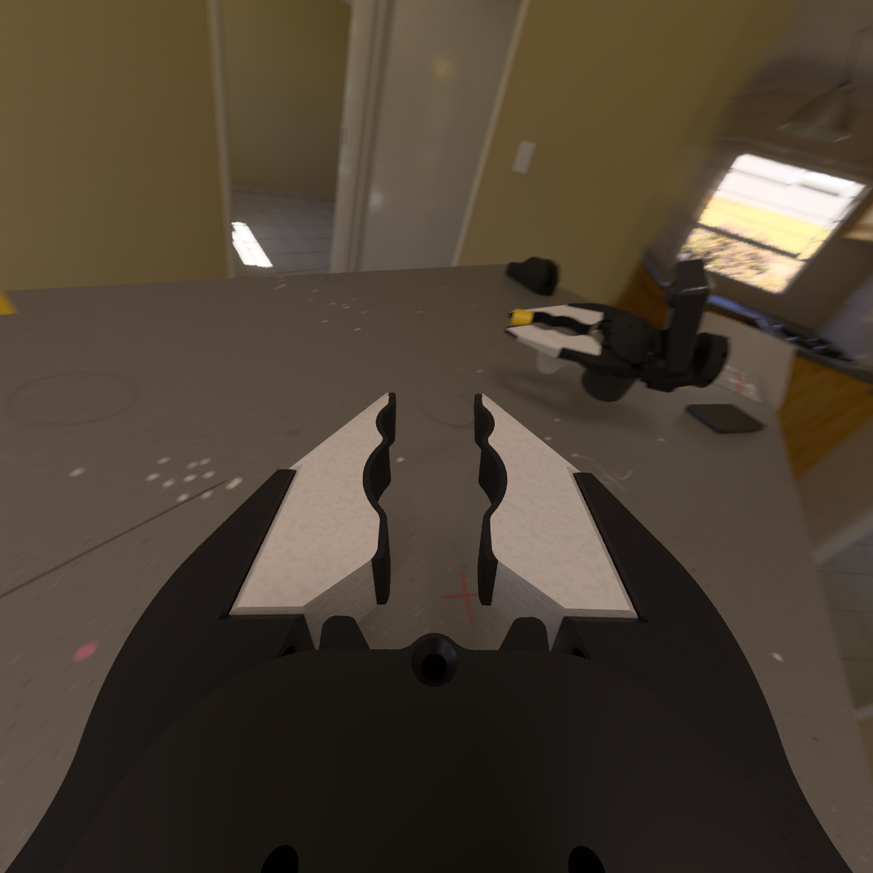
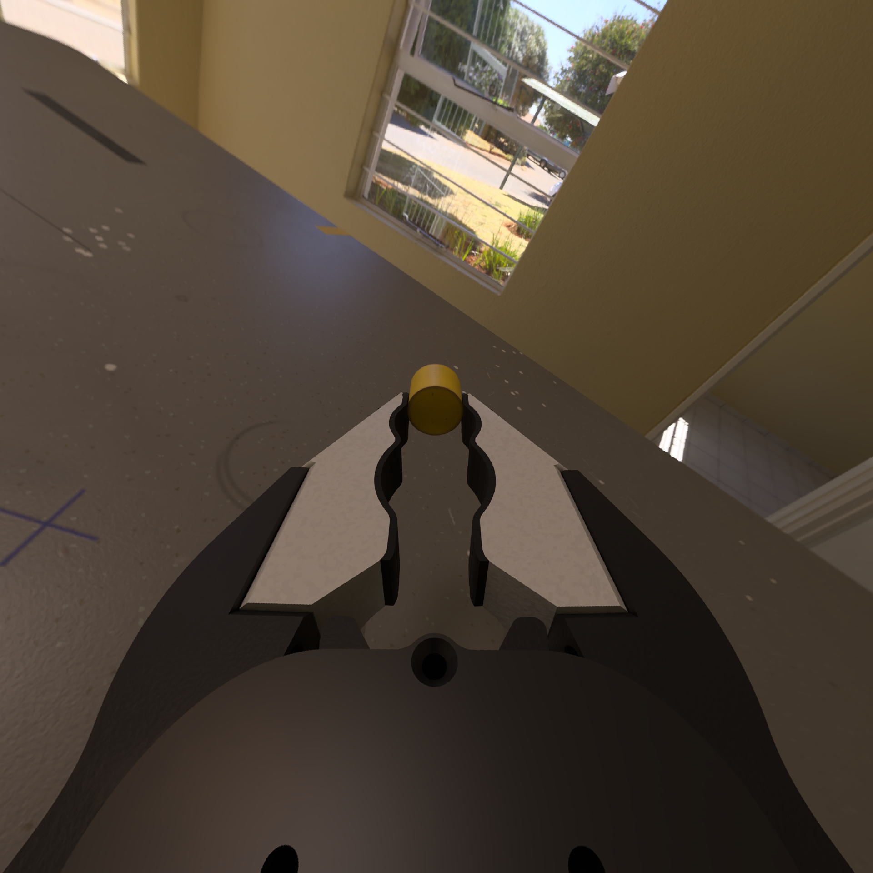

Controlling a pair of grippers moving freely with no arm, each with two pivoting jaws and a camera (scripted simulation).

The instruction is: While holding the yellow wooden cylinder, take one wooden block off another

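Grey table (image 1: pixel 236 359) bare of blocks | right gripper (image 2: pixel 434 406) tips pinch yellow wooden cylinder (image 2: pixel 434 401): light, rigid, likely slippery round sides | left gripper (image 1: pixel 434 401) jaws parted, empty

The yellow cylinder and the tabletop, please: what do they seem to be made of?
The cylinder, pinched at the right claw tips, looks like matte painted wood: flat yellow, no visible grain. The tabletop seems a dull grey laminate or stone, speckled white and scuffed; which is unclear.
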